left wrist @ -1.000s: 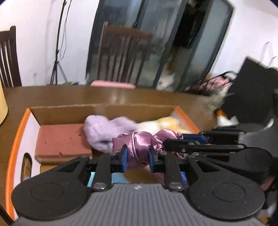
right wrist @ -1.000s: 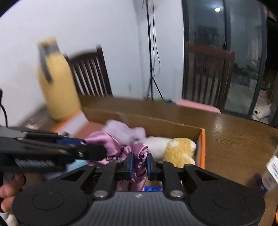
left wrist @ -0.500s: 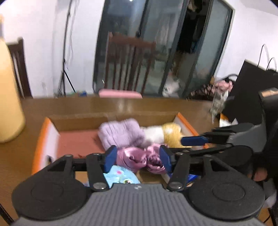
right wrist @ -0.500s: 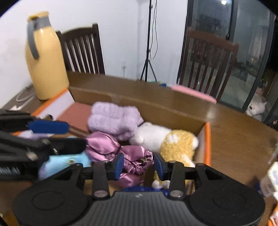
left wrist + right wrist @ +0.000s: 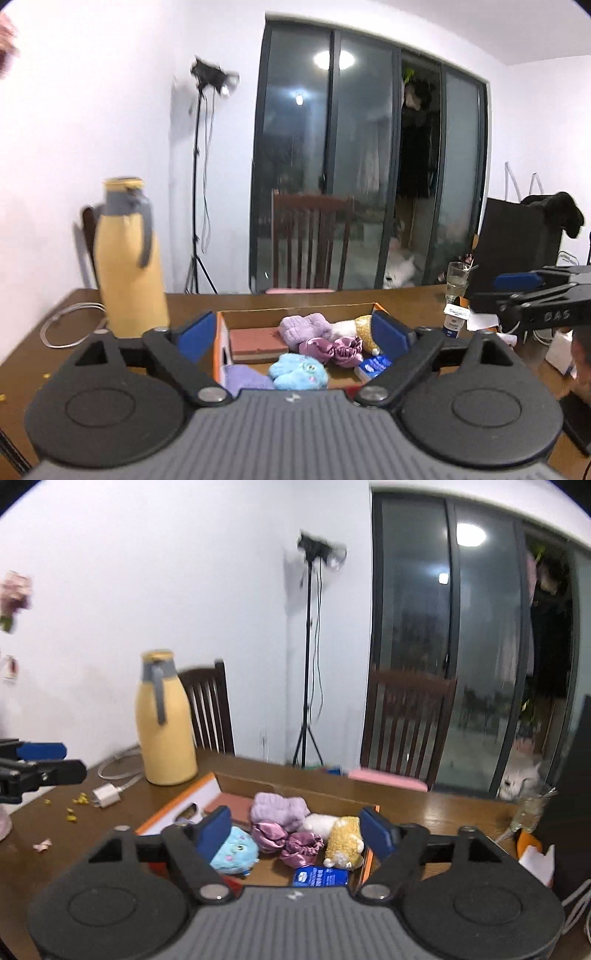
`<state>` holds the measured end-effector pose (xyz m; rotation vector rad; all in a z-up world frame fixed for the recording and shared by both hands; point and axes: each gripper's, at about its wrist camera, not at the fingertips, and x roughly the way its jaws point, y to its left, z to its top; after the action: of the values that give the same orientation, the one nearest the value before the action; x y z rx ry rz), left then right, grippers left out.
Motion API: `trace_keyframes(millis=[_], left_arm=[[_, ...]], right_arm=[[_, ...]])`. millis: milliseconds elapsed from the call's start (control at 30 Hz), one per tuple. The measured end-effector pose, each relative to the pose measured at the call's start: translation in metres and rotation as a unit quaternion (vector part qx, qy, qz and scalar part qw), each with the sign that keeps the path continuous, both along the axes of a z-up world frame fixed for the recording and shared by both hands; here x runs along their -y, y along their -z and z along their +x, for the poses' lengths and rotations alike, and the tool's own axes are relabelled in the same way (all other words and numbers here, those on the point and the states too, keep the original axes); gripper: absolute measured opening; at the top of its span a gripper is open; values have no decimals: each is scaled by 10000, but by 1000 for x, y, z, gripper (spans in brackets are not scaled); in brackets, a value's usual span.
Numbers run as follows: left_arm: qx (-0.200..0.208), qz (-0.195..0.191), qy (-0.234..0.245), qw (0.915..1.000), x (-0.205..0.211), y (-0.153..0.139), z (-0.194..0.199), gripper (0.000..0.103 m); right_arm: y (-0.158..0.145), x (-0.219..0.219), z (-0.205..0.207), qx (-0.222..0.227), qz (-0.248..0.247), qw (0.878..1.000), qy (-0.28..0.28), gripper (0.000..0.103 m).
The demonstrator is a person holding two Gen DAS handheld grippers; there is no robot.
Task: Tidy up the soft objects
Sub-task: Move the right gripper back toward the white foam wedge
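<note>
Pink satin scrunchie (image 5: 334, 349) crumpled, glossy, in box (image 5: 295, 309).

Satin scrunchie (image 5: 286, 840) glossy; box (image 5: 284, 788) probably cardboard.

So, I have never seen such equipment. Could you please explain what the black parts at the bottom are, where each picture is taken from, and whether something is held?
There is no robot here. A person holds a two-finger tool in each hand, and each tool carries a wide-angle camera looking along its fingers.

One picture is from the left gripper, the other from the right gripper. The black parts with blue pads are their fingers.

Both look at a cardboard box on a wooden table. Inside lie a pink satin scrunchie, a blue plush, a yellow plush and a lilac fluffy piece. A yellow jug stands behind.

Both grippers are opening, with nothing between the pads: nothing is held.
</note>
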<state>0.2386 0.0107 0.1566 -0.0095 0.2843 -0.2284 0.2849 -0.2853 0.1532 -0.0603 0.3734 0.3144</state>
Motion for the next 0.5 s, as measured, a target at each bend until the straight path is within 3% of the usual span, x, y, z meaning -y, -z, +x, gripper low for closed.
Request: trace_keyframes(millis=[233,367,500], left_arm=[[409,-26,-316,9987,-17,30,-100,102],[421,-47,-419,9982,-25,53,-146,103],[235,-67,-478,9986,-33,73,-172,103]], right_arm=[[22,-4,-101,493,98,9987,-4,87],[45,-9,-155,722,342,9968,46,92],[77,-18,-194,612,434,9972,-24,95]])
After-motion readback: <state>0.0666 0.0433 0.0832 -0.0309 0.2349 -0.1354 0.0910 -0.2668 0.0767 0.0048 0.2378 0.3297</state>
